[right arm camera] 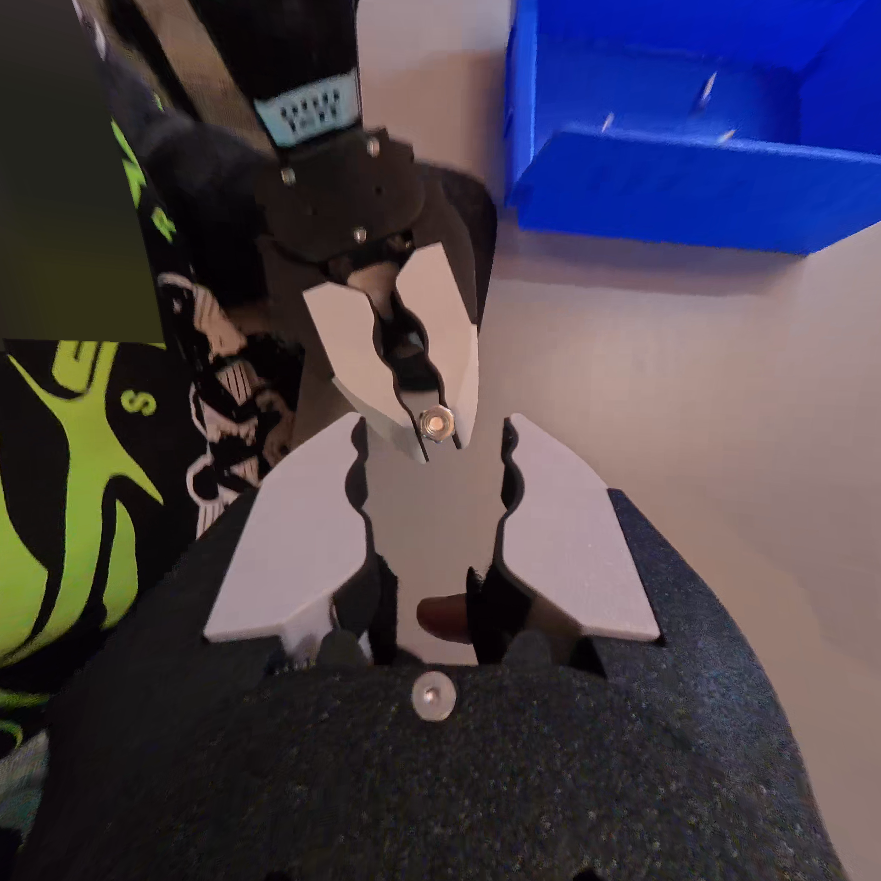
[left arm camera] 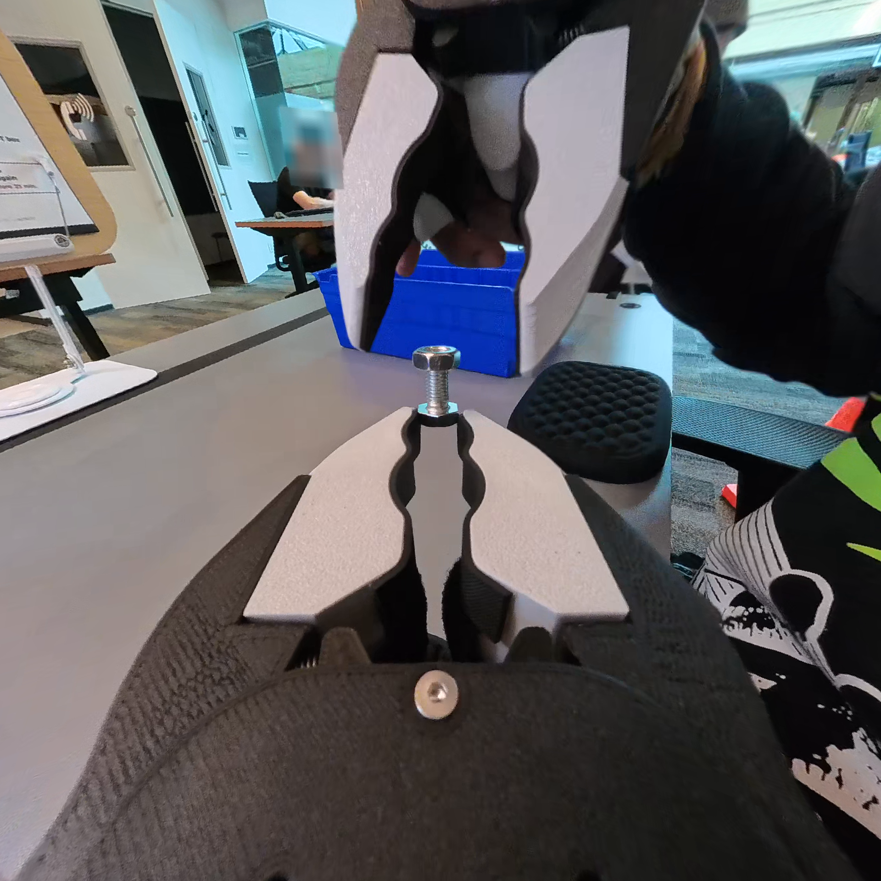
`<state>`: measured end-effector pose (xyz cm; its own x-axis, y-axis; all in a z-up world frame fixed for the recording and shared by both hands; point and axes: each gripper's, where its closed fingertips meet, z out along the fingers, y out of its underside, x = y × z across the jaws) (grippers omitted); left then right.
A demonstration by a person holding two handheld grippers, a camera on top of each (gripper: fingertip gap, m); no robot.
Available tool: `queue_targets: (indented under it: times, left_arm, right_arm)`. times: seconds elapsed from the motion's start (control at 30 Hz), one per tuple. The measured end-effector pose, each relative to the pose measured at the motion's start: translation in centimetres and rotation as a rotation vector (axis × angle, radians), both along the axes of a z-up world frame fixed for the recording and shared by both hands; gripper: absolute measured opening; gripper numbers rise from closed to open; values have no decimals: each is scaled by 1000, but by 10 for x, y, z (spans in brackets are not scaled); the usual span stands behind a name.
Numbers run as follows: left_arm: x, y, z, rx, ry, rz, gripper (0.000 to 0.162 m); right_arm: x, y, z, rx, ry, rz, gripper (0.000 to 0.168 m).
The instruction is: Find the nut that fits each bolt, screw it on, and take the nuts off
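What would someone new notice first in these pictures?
A small silver bolt standing upright, its lower end pinched in the left gripper over the grey table. Just above it hangs the right gripper, wide open. Behind sits a bright blue bin.

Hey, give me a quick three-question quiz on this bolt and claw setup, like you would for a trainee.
1. True or false: the left claw is shut on the lower end of the upright silver threaded bolt.
2. Relative to the silver hex nut, the right claw is: A) shut on it; B) open, above it; C) out of sight in both views.
3. Fill in: the nut sits at the ___ end of the bolt.
Key: 1 true; 2 B; 3 top.
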<state>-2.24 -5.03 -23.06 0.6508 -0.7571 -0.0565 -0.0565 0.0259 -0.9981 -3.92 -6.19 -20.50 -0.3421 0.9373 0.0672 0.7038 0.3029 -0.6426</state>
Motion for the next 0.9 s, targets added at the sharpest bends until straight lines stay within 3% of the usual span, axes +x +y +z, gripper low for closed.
queue_targets:
  times: [0.2,0.3,0.9]
  left_arm:
    - [-3,2,2,5,-30,10,15]
    - [-5,3,3,5,-37,24,15]
    - [-10,9,3,-13,-56,60,15]
  right_arm:
    - [-16,2,17,-285,580,-209,64]
    - [-17,-1,13,-357,721,-272,62]
    - [-2,-10,8,-392,764,-317,46]
